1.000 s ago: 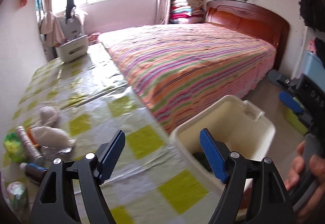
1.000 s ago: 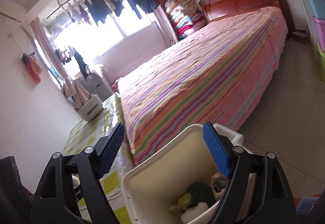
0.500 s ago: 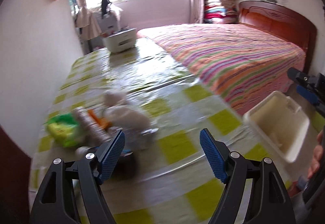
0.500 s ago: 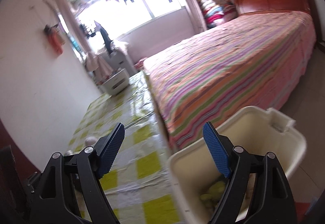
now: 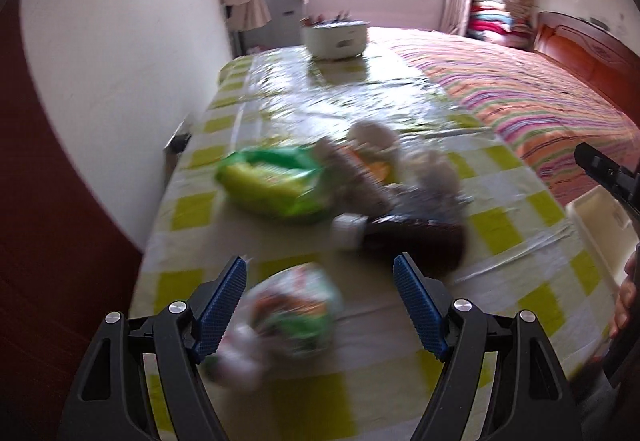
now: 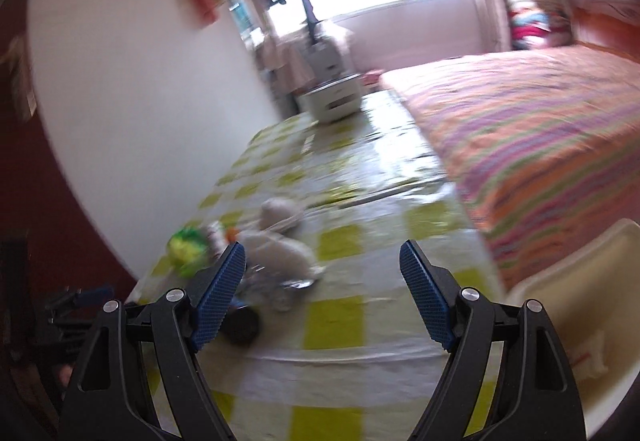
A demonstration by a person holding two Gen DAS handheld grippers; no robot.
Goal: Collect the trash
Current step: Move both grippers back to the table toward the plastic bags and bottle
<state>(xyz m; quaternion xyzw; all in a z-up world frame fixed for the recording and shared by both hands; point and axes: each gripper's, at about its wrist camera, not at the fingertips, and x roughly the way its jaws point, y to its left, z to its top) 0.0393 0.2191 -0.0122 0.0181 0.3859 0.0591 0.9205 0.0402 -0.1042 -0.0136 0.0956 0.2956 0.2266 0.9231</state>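
step: reach crumpled wrapper (image 5: 296, 309) at 6 o'clock | left gripper (image 5: 320, 305) agape, empty; straddle wrapper, then close | right gripper (image 6: 322, 291) agape, empty; bin (image 6: 580, 281) at 4 o'clock

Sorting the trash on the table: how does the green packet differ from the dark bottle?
The green packet is bright green and yellow, flat and soft-looking; the dark bottle is nearly black, with a white cap end. The packet lies nearer the wall, the bottle nearer the bed. Both lie on the checked table, ungripped; blur hides any labels.
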